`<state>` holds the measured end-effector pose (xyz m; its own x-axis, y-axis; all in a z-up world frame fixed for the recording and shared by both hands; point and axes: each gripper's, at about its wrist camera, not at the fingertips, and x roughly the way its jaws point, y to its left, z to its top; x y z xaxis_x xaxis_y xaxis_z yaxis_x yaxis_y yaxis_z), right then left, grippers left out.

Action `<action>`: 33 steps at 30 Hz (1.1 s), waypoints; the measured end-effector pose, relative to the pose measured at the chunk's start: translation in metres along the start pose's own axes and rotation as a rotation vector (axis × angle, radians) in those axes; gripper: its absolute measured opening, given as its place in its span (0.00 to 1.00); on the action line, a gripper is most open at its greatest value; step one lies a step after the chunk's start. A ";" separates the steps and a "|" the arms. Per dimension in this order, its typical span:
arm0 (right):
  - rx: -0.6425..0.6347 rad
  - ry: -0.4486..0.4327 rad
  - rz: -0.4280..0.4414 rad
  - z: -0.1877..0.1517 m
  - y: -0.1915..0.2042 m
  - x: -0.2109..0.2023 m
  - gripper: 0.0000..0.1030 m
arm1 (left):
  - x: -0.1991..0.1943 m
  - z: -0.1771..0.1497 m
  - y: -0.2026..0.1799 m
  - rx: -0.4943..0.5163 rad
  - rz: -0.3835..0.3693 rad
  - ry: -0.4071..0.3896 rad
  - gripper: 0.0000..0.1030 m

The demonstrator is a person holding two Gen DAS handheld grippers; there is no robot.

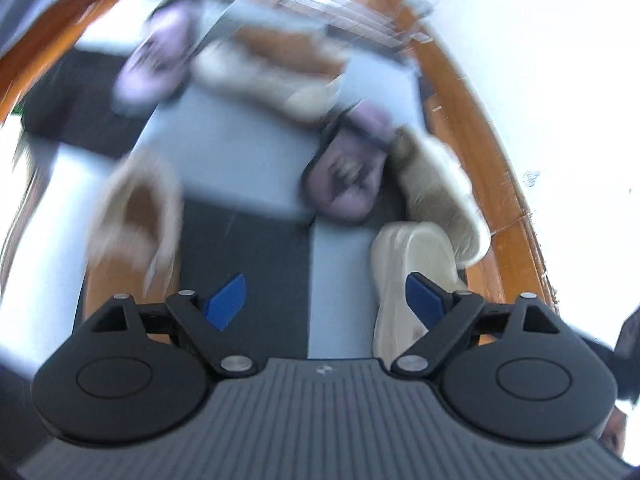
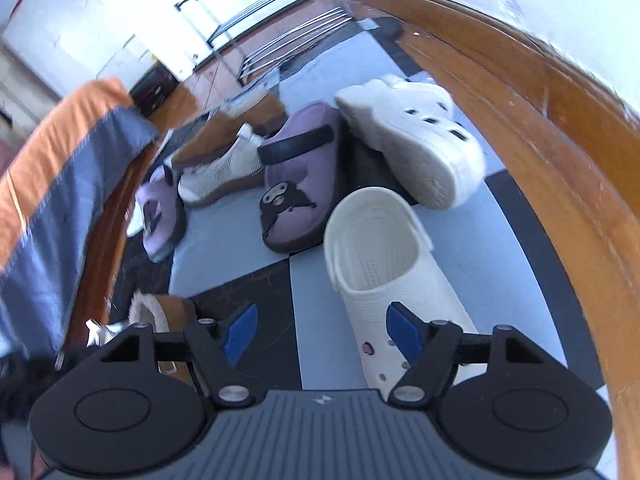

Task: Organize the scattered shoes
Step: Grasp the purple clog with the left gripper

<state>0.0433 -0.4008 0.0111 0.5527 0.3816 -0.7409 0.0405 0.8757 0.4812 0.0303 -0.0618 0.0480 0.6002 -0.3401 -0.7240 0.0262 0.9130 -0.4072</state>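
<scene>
Hanging above a floor of light and dark mat tiles [image 2: 224, 248], the right gripper [image 2: 320, 334] has its blue pads spread well apart with nothing clamped between them; only the floor shows in the gap. A white clog [image 2: 384, 276] stands upright just past the right-hand pad, at about four o'clock from the middle of the right wrist view, its opening toward the camera and its toe running under that pad. Its mate, a second white clog [image 2: 416, 140], is tipped on its side at about one o'clock, leaning near the wooden border [image 2: 540, 152]. A purple slipper [image 2: 300, 192] with a cartoon face lies at centre, touching the tipped clog; another purple slipper [image 2: 160, 208] lies at nine o'clock, with a white mesh sneaker [image 2: 224, 172] between the two. A tan fleece-lined slipper [image 2: 168, 312] pokes out at seven o'clock beside the left-hand pad. In the blurred left wrist view, the left gripper [image 1: 326, 300] is likewise wide open and holds nothing, its pads over bare mat. There a tan slipper [image 1: 136, 216] sits at eight o'clock and a white clog [image 1: 404, 280] at four o'clock, the purple pair smeared farther up.
</scene>
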 end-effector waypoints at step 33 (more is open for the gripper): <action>0.012 0.241 0.171 -0.026 0.008 0.033 0.70 | 0.258 0.077 0.019 -0.155 0.099 0.016 0.47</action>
<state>0.0399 -0.3735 -0.0215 0.3387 0.5836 -0.7380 -0.0258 0.7898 0.6128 0.2467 -0.1152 -0.1034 0.5807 -0.2549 -0.7732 -0.1570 0.8968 -0.4136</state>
